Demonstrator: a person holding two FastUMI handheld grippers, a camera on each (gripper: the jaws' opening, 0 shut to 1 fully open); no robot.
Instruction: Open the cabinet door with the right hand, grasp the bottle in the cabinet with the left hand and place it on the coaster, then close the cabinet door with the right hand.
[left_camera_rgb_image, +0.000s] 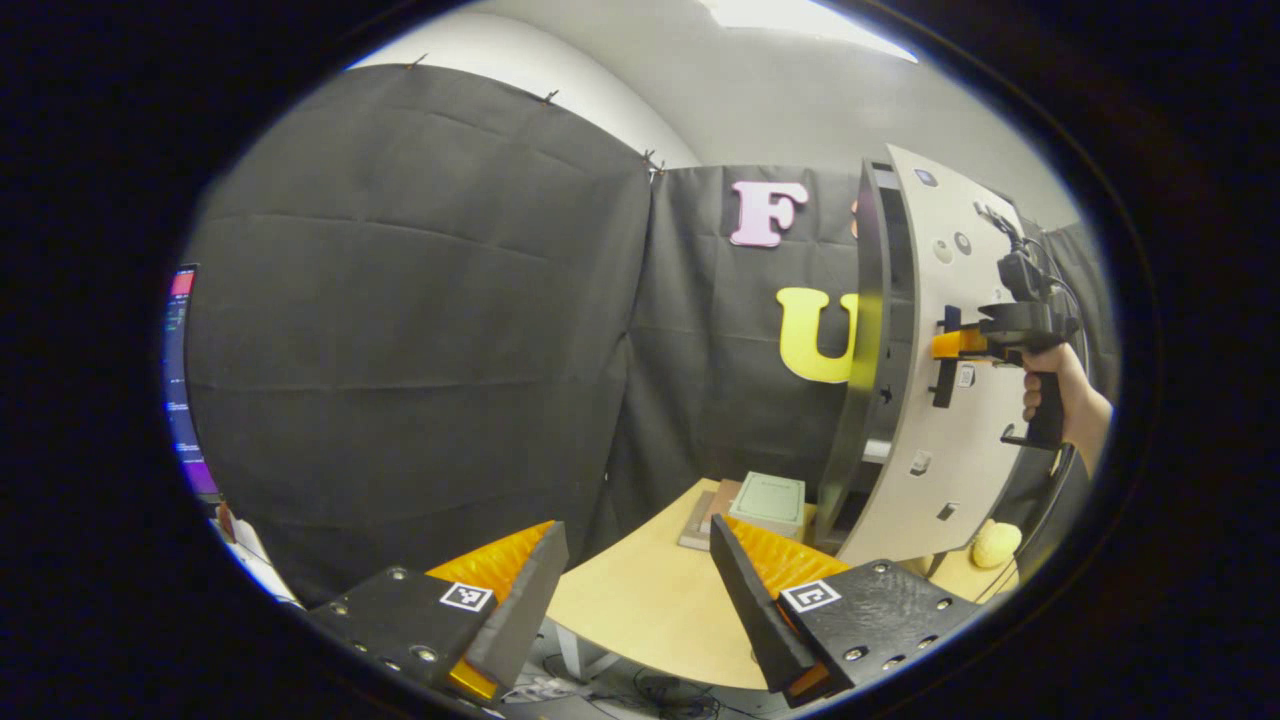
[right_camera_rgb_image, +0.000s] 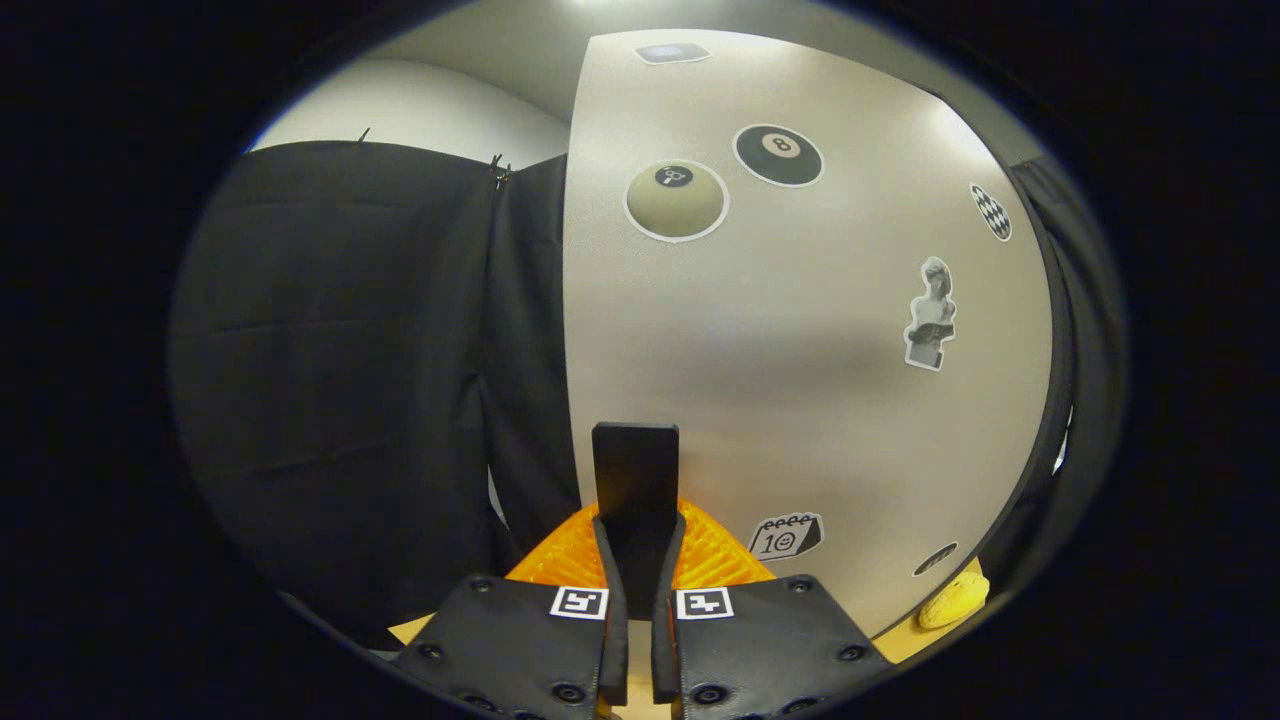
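The right gripper (right_camera_rgb_image: 638, 560) pinches the black handle (right_camera_rgb_image: 635, 480) of the cabinet door (right_camera_rgb_image: 800, 350), both fingers pressed on it. The left gripper (left_camera_rgb_image: 635, 590) hangs with jaws spread, well left of the door (left_camera_rgb_image: 950, 400), over the table (left_camera_rgb_image: 640, 600). The cabinet's inside is too dark to read.

My right gripper (right_camera_rgb_image: 640, 560) had both fingers pressed on the black door handle (right_camera_rgb_image: 636, 480); the pale cabinet door (right_camera_rgb_image: 800, 350) carried stickers; a yellow lumpy object (right_camera_rgb_image: 955, 602) lay at its lower right.
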